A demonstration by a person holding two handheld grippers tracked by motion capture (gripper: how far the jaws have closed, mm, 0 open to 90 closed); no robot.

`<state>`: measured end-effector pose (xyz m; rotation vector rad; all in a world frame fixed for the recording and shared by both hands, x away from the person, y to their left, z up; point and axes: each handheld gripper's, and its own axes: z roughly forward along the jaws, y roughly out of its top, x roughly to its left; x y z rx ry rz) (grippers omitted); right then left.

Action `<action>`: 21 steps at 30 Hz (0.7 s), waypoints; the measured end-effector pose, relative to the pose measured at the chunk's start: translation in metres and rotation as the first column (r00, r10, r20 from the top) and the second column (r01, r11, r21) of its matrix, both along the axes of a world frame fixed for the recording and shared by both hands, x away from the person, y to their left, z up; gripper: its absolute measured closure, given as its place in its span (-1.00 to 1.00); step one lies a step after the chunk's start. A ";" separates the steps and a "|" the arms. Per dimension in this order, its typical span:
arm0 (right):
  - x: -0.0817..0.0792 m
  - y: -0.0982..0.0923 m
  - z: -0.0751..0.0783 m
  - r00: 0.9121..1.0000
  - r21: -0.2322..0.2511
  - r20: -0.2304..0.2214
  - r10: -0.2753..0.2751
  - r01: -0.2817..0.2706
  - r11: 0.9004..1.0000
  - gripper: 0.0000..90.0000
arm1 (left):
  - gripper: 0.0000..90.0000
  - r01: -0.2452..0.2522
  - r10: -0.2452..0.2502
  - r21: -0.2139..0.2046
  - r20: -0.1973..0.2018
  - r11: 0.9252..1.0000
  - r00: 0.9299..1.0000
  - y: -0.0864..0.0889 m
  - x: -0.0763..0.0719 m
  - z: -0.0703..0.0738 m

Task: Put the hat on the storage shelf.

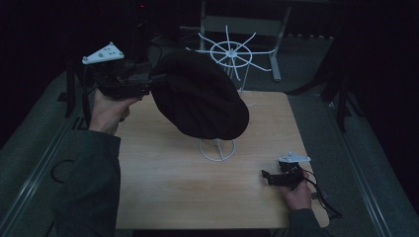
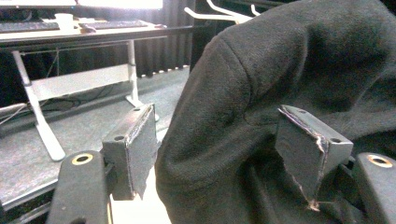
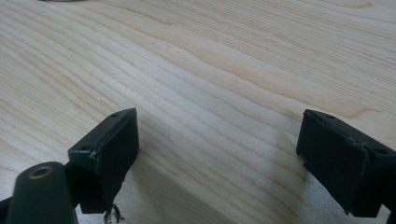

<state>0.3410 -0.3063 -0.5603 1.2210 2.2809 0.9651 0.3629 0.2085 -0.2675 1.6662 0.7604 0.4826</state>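
Hat sits draped over the top of the white wire stand, tilted, its low edge toward the stand's right side and its high edge toward the left gripper. The stand's ring base rests on the table; a second wire rack stands behind the hat.

Left gripper: jaws wide. In the left gripper view the hat's edge fold lies between the pads; the cloth may brush them, but it is not squeezed, so I judge no grip at present.

Right gripper: resting on the table well to the right of the stand base, jaws wide with nothing between them; bare wood shows between the pads.

Handling judgement: dark fleece-like fabric, soft and light, no visible stiffening. It will sag and fold under a pinch and carry no shape of its own. Not fragile and not slippery; the nap should bite well on the pads. Risk is dragging the light stand along if the hat snags on it.

Best hold: the rolled edge nearest the left gripper, a full fold deep between the pads. Lift upward off the stand's top.
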 end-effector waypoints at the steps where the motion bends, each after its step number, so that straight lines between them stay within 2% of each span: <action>1: 0.000 0.000 0.000 1.000 0.000 0.000 0.000 0.000 1.000 -0.71 | -0.31 -0.002 0.002 0.003 0.002 1.000 1.000 0.000 0.000 0.000; 3: 0.000 0.000 0.000 1.000 0.000 0.000 0.001 -0.001 1.000 -0.71 | -0.30 -0.001 0.001 0.002 0.008 1.000 1.000 0.001 -0.002 0.001; 9: 0.000 0.000 0.000 1.000 0.000 0.000 0.001 -0.001 1.000 -0.71 | -0.21 0.010 -0.010 0.040 0.016 0.999 1.000 0.002 -0.011 0.001; 14: 0.000 0.000 0.000 1.000 0.000 0.000 0.001 -0.001 1.000 -0.71 | 0.01 0.009 -0.010 0.062 0.030 0.998 1.000 0.006 -0.017 -0.001; 17: 0.000 0.000 0.000 1.000 0.000 0.000 0.001 -0.001 1.000 -0.71 | 0.12 0.007 -0.009 0.052 0.033 0.999 0.999 0.010 -0.019 -0.003; 21: 0.000 0.000 0.000 1.000 0.001 0.000 0.000 0.000 1.000 -0.71 | 0.33 -0.023 0.020 0.060 0.050 0.998 0.999 0.017 -0.026 -0.004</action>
